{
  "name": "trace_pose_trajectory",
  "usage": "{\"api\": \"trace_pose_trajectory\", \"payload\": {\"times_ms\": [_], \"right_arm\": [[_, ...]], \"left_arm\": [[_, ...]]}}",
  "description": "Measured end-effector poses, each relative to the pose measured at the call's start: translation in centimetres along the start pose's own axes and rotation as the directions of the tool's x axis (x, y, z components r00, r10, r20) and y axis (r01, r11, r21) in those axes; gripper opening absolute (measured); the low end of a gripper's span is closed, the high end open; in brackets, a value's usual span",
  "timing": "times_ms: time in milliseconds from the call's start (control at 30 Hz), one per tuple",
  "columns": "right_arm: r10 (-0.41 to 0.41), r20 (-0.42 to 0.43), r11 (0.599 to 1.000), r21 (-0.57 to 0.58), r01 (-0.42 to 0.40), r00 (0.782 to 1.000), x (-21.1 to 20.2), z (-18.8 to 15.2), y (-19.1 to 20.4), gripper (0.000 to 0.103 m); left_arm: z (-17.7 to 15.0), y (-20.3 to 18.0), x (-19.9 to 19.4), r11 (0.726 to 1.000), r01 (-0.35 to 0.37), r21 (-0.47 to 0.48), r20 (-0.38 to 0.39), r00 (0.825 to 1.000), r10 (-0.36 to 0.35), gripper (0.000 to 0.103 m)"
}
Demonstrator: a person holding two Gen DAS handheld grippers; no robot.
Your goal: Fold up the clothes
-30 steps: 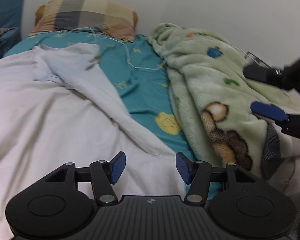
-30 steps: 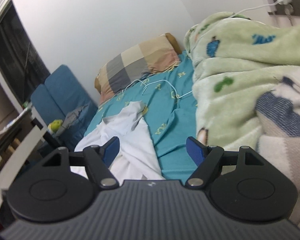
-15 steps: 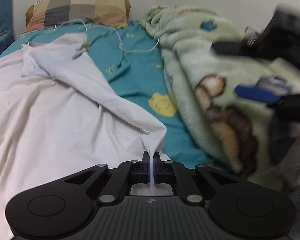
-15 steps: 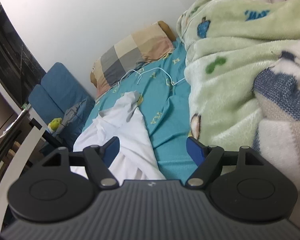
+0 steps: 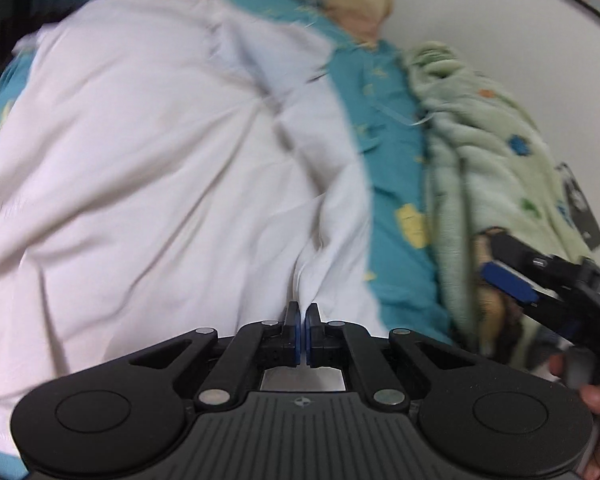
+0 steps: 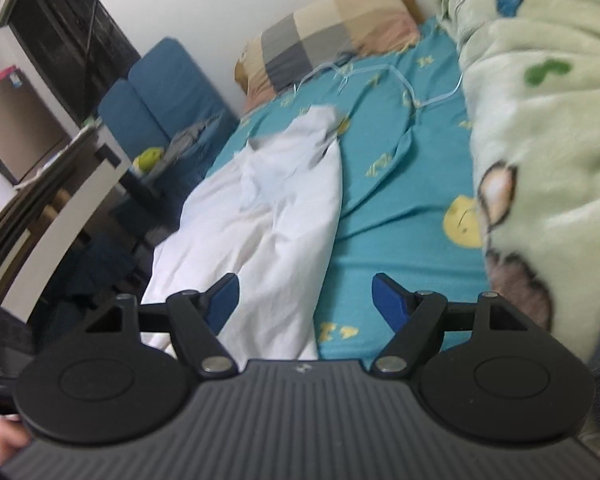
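Already my left tongs (image 5: 302, 330) are pinched together on the near edge of the shirt (image 5: 160, 168), which lies spread on the bed (image 6: 396, 184) with its long axis running away from me toward the pillow (image 6: 328, 36). Off to its right side, my right tongs (image 6: 305, 297) stand wide apart and empty, near that side edge. I judge the left, having the cloth, should lead the fold across.

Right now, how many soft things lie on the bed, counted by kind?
White garment: 1
Checked pillow: 1
Green fleece blanket: 1
Total: 3
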State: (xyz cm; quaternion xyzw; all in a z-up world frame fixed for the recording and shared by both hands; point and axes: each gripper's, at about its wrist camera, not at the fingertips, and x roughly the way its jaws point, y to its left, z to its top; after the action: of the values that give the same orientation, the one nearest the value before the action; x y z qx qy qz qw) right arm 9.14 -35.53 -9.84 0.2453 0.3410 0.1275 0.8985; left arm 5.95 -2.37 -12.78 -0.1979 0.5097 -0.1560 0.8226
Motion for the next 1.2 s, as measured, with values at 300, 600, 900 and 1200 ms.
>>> {"api": "trace_pose_trajectory", "payload": {"times_ms": [300,600,900,1200], "right_arm": [[-0.016,-0.082,0.999,0.049,0.021,0.996,1.6,-0.4,-0.7,0.076],[-0.004,-0.083,1.000,0.026,0.006,0.997,2.1,-0.7,-0.4,0.076],[0.010,-0.042,1.000,-0.002,-0.011,0.999,1.6,-0.6,0.1,0.076],[-0.002,-0.049,0.999,-0.036,0.000,0.999,1.9,-0.7,0.5,0.076]], "left_arm": [[-0.4,0.1,-0.6,0.999,-0.020,0.045,0.005,1.000,0.020,0.034],[-2.1,-0.8,0.4,0.990,-0.073,0.118,-0.053,0.995,0.080,0.003],[-2.5,-2.9,-3.6,0.997,-0.007,0.071,-0.046,0.999,0.010,0.002],[-3.0,1.0,1.8,0.985,-0.165,-0.050,-0.189,0.970,0.153,0.002]]}}
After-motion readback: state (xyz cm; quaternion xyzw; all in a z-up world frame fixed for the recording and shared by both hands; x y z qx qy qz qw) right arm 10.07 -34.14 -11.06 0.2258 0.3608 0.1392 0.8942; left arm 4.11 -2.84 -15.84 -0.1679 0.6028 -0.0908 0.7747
